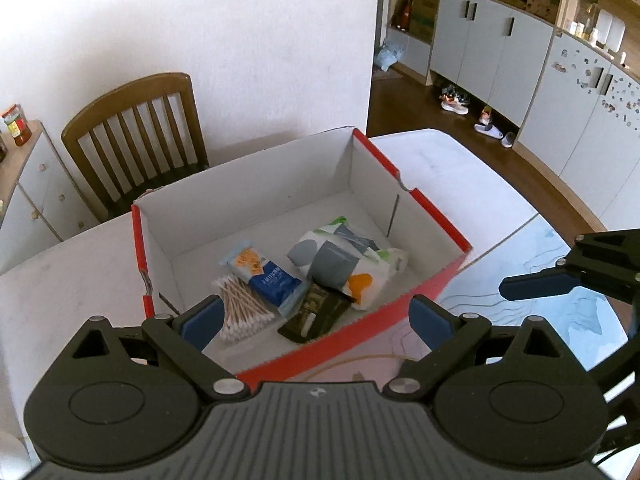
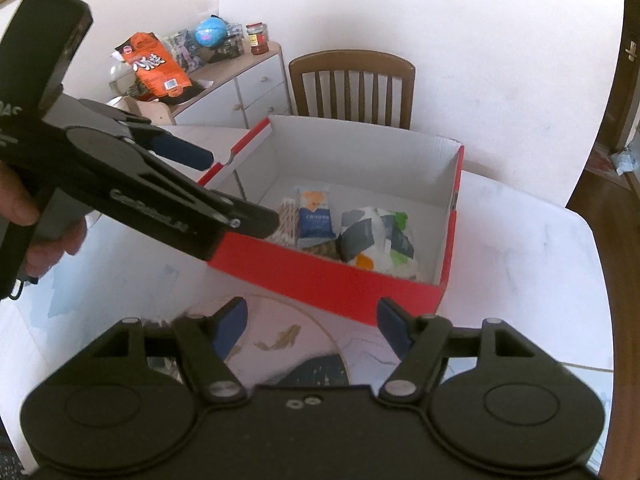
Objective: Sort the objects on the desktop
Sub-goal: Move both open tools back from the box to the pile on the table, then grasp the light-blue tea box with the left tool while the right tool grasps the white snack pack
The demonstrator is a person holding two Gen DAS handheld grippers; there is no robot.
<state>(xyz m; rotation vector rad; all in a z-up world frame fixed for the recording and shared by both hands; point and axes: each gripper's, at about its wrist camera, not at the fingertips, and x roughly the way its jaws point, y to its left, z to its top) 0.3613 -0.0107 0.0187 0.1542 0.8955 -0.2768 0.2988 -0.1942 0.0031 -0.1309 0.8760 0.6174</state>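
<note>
Left gripper [image 1: 316,316]: my jaws stand wide apart with nothing between them, hovering over the near wall of the red box [image 1: 432,280].
Cotton swabs [image 1: 244,312]: a bundle lying at the box's near-left corner, touching the blue snack packet [image 1: 266,276] just right of it.
Dark packet [image 1: 316,314]: flat on the box floor beside the swabs, partly tucked under the patterned tissue pack [image 1: 344,264] at the right.
Right gripper [image 2: 312,330]: my jaws are spread here too and hold nothing, low over the tabletop [image 2: 520,264] short of the box's near wall.
Step in hand: four things sit in the box, so I judge this a pause between placements (or the end of the sort).
Next move: I would look for leftovers on the tabletop; only printed mat patterns show near my right jaws, and I cannot tell if any loose object remains.
</note>
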